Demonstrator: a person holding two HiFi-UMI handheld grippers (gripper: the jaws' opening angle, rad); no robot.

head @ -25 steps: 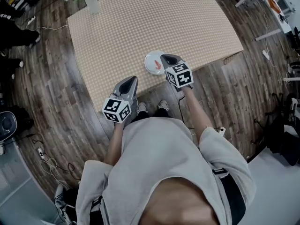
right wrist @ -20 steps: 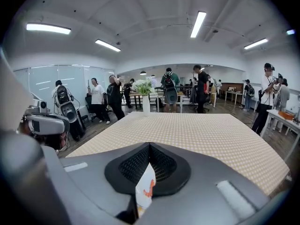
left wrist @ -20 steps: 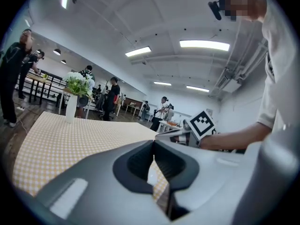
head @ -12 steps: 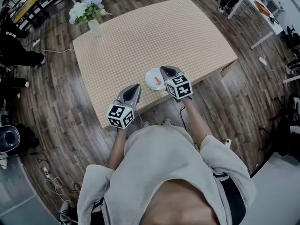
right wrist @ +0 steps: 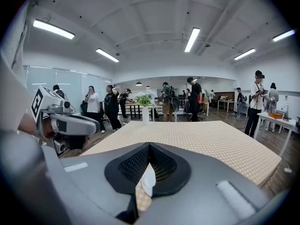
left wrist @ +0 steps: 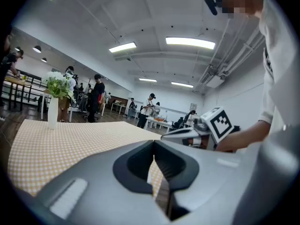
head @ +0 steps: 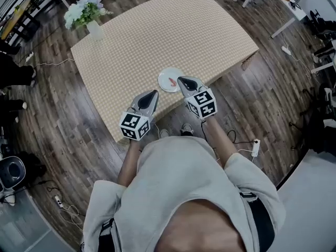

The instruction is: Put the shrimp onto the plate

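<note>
A small white plate [head: 166,84] sits near the front edge of the checked table [head: 157,35], with the orange shrimp [head: 172,81] lying on it. My right gripper [head: 181,79] is shut and empty, its tips at the plate's right rim. A sliver of the plate [right wrist: 148,181] shows below its closed jaws [right wrist: 149,145]. My left gripper [head: 153,93] hovers over the front table edge, left of the plate. It is shut with nothing between its jaws [left wrist: 153,143]. Each gripper shows in the other's view: the right gripper [left wrist: 206,129] and the left gripper [right wrist: 70,123].
A white vase of flowers [head: 86,13] stands at the table's far left corner. Wood floor surrounds the table, with cables [head: 247,146] near the person's feet. Several people and other tables [right wrist: 197,100] fill the room beyond.
The head view has drawn back and shifted, so the table looks smaller. Both grippers stay shut near the front edge, the right one still beside the plate.
</note>
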